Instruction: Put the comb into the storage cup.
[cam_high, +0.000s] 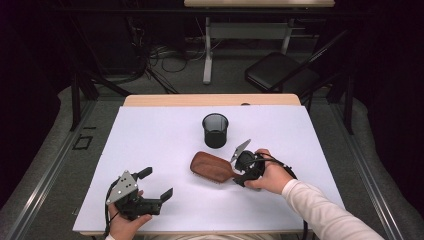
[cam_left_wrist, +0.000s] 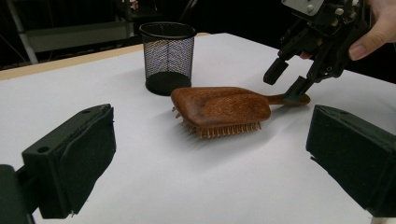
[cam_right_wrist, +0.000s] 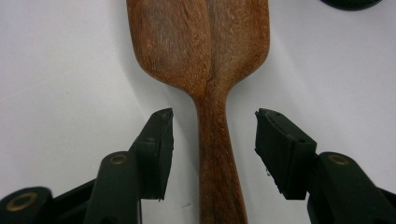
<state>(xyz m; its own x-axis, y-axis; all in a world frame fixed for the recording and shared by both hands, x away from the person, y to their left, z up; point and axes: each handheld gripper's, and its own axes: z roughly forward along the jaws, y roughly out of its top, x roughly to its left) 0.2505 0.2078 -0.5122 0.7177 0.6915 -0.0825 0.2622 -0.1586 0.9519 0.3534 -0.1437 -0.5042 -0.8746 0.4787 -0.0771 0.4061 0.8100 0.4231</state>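
The step in hand looks like the grasp: the right gripper straddles the handle of the brush, which lies bristles down near the table's middle, just before the cup; its jaws stand apart on either side, pads not yet touching the wood. Next it must close squarely on the handle, then lift. The left gripper waits wide and empty near the front left corner.

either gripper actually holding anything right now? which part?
Nothing is held. The right gripper straddles the hairbrush handle with a gap at each pad. The left gripper is open over bare table.
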